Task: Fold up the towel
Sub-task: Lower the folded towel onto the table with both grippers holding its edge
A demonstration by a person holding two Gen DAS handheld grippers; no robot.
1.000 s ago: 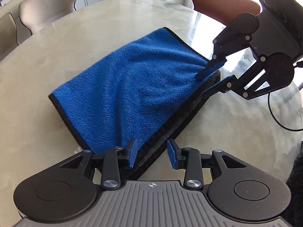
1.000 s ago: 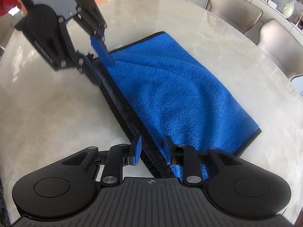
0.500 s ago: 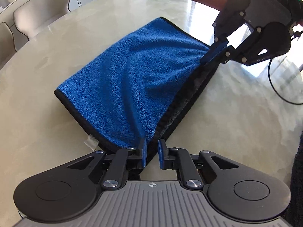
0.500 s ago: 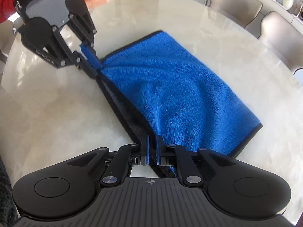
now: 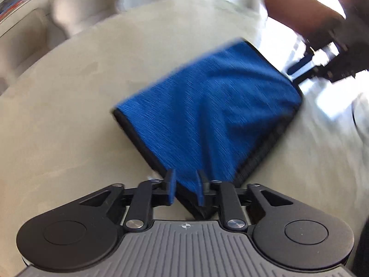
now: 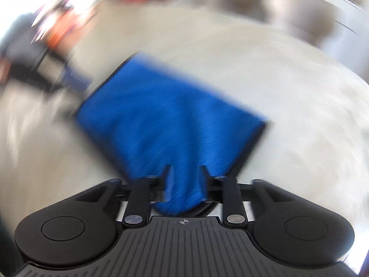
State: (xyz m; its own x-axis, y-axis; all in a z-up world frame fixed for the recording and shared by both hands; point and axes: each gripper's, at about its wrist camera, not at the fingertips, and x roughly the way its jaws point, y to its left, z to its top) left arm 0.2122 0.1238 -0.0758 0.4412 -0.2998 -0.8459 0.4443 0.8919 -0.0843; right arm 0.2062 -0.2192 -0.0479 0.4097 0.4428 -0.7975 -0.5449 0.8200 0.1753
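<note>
A blue towel (image 5: 207,106) with black trim lies folded on the pale stone table (image 5: 69,115), its near corner pulled up toward me. My left gripper (image 5: 185,184) has that corner between its fingers, and its jaws are opening. In the right wrist view the towel (image 6: 166,120) bulges up between the fingers of my right gripper (image 6: 184,180), whose jaws are opening too. Each gripper also shows blurred in the other's view: the right gripper (image 5: 297,71) at the towel's far right corner, the left gripper (image 6: 69,76) at its far left corner.
Beige chairs (image 5: 80,7) and a brown chair (image 5: 299,7) stand around the table's far side. A black cable (image 5: 359,124) curls on the table at the right. Blurred red and orange items (image 6: 57,34) sit at the far left.
Both grippers closed on the towel's near edge, swung sideways with it so the towel looks shorter, and their jaws have now parted again. Both views are blurred by motion.
</note>
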